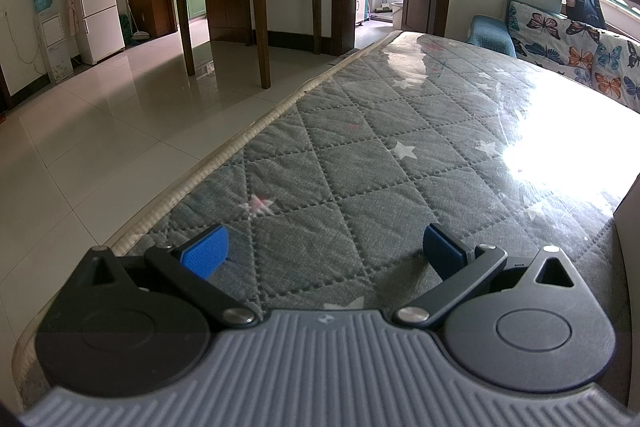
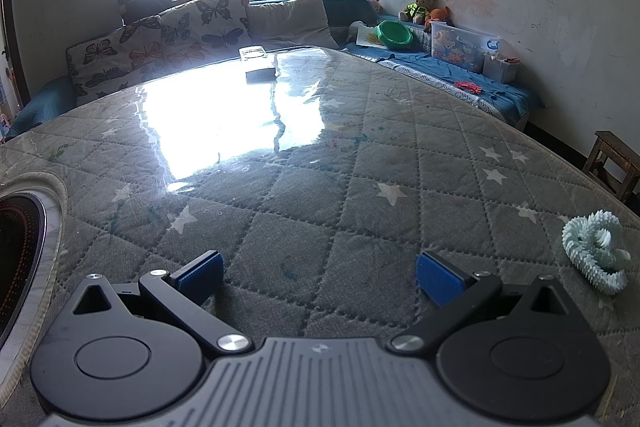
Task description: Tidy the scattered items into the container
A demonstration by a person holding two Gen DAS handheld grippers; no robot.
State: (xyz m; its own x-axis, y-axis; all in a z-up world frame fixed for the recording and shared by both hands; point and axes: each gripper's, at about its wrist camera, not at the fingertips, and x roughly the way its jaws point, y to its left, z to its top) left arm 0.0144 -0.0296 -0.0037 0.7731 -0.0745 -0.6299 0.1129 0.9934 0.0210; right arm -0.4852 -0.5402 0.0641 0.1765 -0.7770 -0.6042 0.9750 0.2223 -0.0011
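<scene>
On the quilted grey table cover (image 2: 320, 211), a pale-green coiled toy (image 2: 596, 251) lies right of the released, empty right gripper (image 2: 320, 273), probably light and floppy, best pinched mid-coil; left gripper (image 1: 326, 253) likewise released.

A home: fridge (image 1: 100, 3), butterfly-cushioned sofa (image 2: 168, 39), stuffed toys (image 2: 424, 7).

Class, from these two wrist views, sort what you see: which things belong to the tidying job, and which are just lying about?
Belongs to the job:
- pale green spiky toy on the quilted table
- left gripper, open
- right gripper, open

Just lying about:
- remote control
- butterfly cushions
- green bowl
- teddy bear
- fridge
</scene>
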